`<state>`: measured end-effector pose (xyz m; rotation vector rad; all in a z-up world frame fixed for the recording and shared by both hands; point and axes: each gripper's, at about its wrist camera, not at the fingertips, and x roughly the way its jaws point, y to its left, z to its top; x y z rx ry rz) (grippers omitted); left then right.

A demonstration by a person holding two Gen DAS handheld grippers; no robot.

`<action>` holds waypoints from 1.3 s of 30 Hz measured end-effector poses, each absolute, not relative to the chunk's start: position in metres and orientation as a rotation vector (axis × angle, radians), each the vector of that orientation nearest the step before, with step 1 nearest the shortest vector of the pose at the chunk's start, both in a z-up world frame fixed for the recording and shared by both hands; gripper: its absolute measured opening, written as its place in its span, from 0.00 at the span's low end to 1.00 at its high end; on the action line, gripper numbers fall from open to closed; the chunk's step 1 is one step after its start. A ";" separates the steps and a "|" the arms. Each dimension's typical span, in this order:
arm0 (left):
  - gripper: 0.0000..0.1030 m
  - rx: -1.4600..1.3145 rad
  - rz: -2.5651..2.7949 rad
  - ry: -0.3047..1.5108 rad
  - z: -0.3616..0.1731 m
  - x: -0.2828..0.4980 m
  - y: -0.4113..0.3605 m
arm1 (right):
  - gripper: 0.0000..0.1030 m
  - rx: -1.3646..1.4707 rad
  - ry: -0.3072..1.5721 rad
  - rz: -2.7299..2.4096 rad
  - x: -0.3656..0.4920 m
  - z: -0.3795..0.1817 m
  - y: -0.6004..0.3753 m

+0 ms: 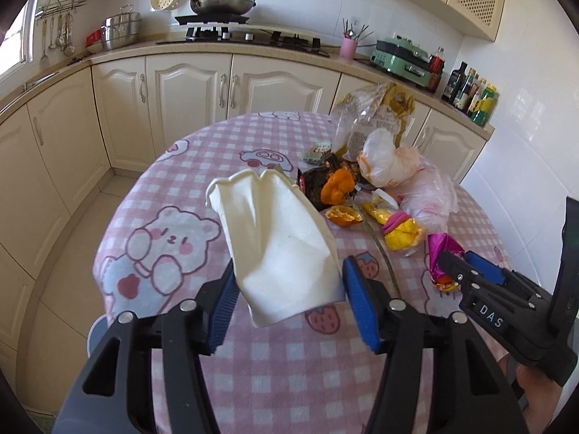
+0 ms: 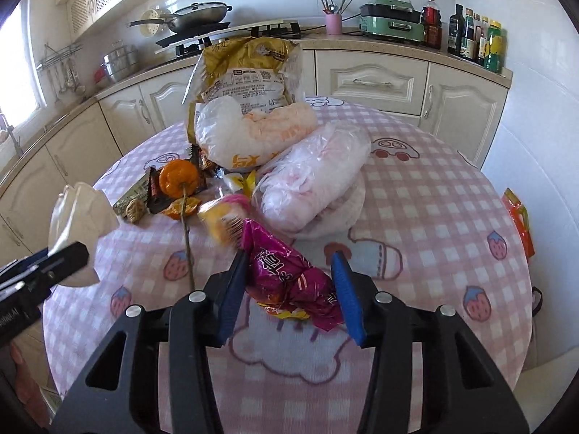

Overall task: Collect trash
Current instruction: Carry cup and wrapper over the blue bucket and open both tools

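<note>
My left gripper is shut on a white paper napkin and holds it above the round table; it also shows in the right wrist view. My right gripper is shut on a magenta snack wrapper, also seen in the left wrist view. The trash pile lies beyond: orange peel, a yellow wrapper, a dark wrapper, white and pink plastic bags, a gold bag.
The round table has a pink checked cloth with bear and strawberry prints. A thin stick lies on it. Cream cabinets and a counter with a stove, wok and bottles ring the room. An orange packet sits off the table's right edge.
</note>
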<state>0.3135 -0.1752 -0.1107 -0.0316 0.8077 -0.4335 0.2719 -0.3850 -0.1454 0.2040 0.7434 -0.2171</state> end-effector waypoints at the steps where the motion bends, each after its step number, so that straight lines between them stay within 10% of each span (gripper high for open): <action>1: 0.54 -0.042 -0.438 0.796 -0.106 0.308 -0.167 | 0.43 0.203 0.730 -0.224 0.269 -0.140 -0.382; 12: 0.54 -0.135 -0.260 0.744 -0.092 0.278 -0.017 | 0.43 0.110 0.599 0.102 0.269 -0.079 -0.240; 24: 0.55 -0.192 0.045 0.956 -0.182 0.314 0.150 | 0.43 0.004 0.793 0.444 0.373 -0.167 -0.024; 39: 0.68 -0.231 0.145 1.055 -0.249 0.359 0.207 | 0.44 -0.008 0.877 0.424 0.406 -0.211 0.021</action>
